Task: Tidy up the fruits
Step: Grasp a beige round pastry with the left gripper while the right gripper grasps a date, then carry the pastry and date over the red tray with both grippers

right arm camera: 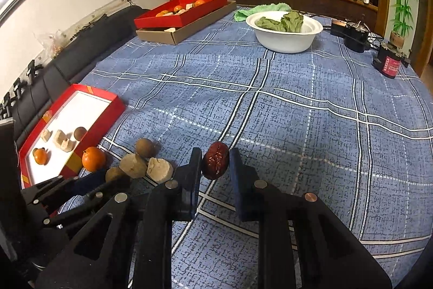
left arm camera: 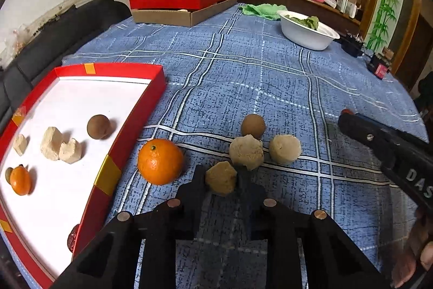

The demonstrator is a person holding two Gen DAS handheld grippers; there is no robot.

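My left gripper (left arm camera: 220, 176) is shut on a tan lumpy fruit piece (left arm camera: 221, 178) low over the blue checked cloth. Just beyond it lie two pale lumps (left arm camera: 246, 152) (left arm camera: 284, 149), a brown round fruit (left arm camera: 253, 126) and an orange (left arm camera: 160, 161). A red tray (left arm camera: 108, 175) with a white floor stands to the left and holds a small orange (left arm camera: 20, 180), a brown ball (left arm camera: 98, 126) and several pale chunks (left arm camera: 61, 148). My right gripper (right arm camera: 216, 164) is shut on a dark red date (right arm camera: 216, 164), held above the cloth; its black body shows in the left wrist view (left arm camera: 389, 151).
A white bowl (right arm camera: 284, 41) with green leaves and a green rag (right arm camera: 259, 8) sit at the far side. A second red tray (right arm camera: 173, 18) on a cardboard box (right arm camera: 189, 31) stands at the far left. Black devices (right arm camera: 351, 37) (right arm camera: 389, 64) lie at the right edge.
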